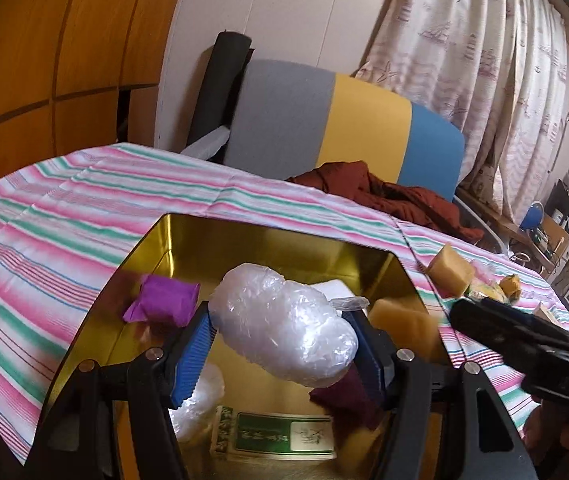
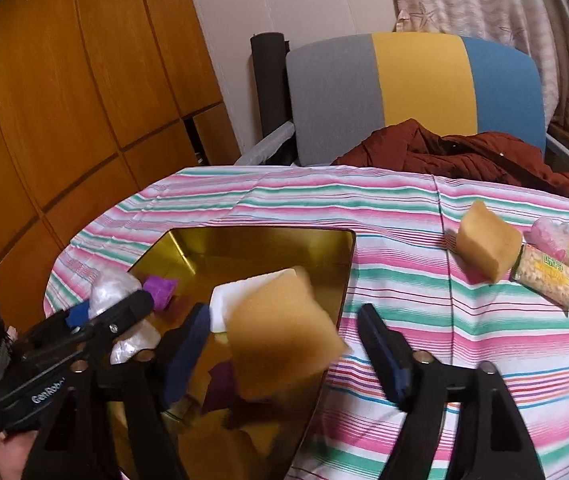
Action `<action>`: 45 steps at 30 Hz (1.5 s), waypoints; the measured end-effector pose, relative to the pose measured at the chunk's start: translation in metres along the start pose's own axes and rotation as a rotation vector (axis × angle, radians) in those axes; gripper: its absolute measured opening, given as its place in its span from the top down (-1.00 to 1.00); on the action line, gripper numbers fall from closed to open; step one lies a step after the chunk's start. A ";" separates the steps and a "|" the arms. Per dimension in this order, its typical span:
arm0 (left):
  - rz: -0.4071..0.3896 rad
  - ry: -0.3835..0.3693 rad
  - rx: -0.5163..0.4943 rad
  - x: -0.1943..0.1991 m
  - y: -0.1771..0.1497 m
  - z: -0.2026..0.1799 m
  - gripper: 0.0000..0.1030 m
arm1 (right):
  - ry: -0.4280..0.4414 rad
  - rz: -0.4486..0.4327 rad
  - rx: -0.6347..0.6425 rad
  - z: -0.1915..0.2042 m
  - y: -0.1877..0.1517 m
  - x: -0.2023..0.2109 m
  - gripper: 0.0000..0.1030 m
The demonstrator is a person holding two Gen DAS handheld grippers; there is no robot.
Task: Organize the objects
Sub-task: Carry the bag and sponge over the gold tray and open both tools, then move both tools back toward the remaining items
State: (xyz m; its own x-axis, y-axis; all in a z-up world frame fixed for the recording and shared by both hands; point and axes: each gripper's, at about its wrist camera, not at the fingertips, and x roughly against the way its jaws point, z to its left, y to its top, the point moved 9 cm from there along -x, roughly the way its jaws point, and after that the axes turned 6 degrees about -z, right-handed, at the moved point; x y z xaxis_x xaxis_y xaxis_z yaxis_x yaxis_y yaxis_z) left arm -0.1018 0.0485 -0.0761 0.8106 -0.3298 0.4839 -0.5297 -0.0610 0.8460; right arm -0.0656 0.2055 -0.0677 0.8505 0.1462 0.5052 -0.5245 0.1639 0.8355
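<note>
Left tongs [image 1: 280,344] are clamped on a clear plastic-wrapped bundle [image 1: 284,328], lower centre of the left wrist view, above the gold tin [image 1: 244,240] on the striped tabletop [image 1: 64,208]. Inside the tin lie a purple packet [image 1: 162,300] and a green-labelled box [image 1: 276,434]. Right tongs [image 2: 284,344] stand apart; a tan sponge block [image 2: 284,328] sits blurred between them, pads not pressing it. A second tan block [image 2: 486,242] rests on the tabletop at right, beside a snack packet [image 2: 548,280].

At the frame's centre the left gripper [image 1: 280,344] clamps a clear plastic bundle [image 1: 284,328] above the gold tin [image 1: 188,236], where a purple packet [image 1: 164,300] lies at left; a yellow block [image 1: 450,274] sits on the striped table [image 1: 64,216].
</note>
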 end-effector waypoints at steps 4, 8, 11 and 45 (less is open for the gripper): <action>0.011 -0.001 -0.003 -0.005 -0.004 -0.001 -0.28 | -0.005 -0.014 -0.010 -0.006 -0.003 0.010 -0.73; 0.026 0.007 -0.014 -0.009 -0.004 -0.004 -0.37 | -0.001 -0.011 -0.059 -0.014 -0.010 0.016 -0.74; 0.014 0.068 -0.035 -0.006 -0.001 -0.001 -0.51 | -0.006 -0.010 -0.082 -0.021 -0.013 0.019 -0.74; 0.001 -0.148 -0.076 0.033 -0.010 -0.101 -0.58 | -0.112 0.011 -0.211 -0.106 -0.043 0.043 -0.76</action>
State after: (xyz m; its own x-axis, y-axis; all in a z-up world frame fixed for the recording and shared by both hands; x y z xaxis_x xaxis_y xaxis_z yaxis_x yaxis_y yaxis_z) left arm -0.0450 0.1332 -0.0462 0.7614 -0.4657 0.4510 -0.5054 0.0091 0.8628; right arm -0.0103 0.3083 -0.1046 0.8378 0.0421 0.5444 -0.5201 0.3649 0.7722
